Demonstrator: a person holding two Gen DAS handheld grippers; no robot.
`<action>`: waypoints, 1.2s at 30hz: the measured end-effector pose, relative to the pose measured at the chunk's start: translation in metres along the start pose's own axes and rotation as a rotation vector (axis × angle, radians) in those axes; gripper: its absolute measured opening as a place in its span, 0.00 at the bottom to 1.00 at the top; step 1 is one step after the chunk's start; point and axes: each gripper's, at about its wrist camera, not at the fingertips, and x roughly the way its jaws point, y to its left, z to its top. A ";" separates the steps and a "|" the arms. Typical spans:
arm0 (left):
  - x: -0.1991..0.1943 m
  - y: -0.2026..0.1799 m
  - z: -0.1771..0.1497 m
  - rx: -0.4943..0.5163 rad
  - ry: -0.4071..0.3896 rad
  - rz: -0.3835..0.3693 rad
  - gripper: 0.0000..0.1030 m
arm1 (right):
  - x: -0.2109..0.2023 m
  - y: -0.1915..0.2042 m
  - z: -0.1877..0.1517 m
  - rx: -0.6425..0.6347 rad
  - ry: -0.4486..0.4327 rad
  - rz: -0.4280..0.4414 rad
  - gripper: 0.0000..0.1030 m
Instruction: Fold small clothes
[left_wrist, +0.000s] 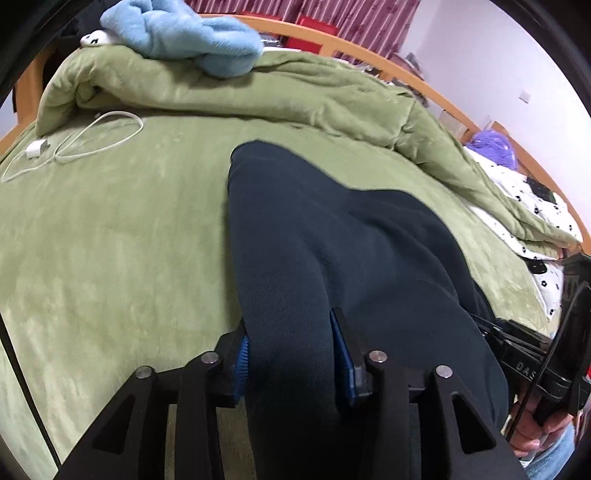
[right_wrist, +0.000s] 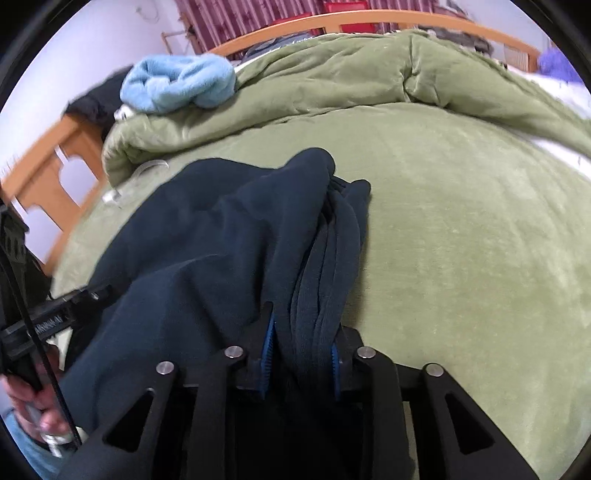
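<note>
The dark navy garment (left_wrist: 332, 240) is lifted over the bed (left_wrist: 110, 240), pinched at one edge by the left hand-held gripper (left_wrist: 291, 365) and at a bunched, pleated edge by the right hand-held gripper (right_wrist: 301, 363) — both clamped on cloth.

Risks: the thick bunch on the right may slip out unevenly; the trailing end could drag and crease; the white charger cable (left_wrist: 74, 144) lies near the laydown area.

Hidden: the garment's type and lower hem — cut off beneath both hand-held grippers.
</note>
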 end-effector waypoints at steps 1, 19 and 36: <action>0.001 -0.002 -0.002 0.009 -0.004 0.019 0.46 | 0.001 0.000 -0.002 -0.029 0.008 -0.022 0.32; -0.020 0.015 -0.025 -0.051 -0.048 0.107 0.81 | 0.015 0.013 0.028 -0.128 -0.011 -0.127 0.10; -0.060 0.014 -0.042 -0.047 -0.062 0.135 0.81 | -0.025 -0.019 0.012 0.020 -0.001 -0.205 0.11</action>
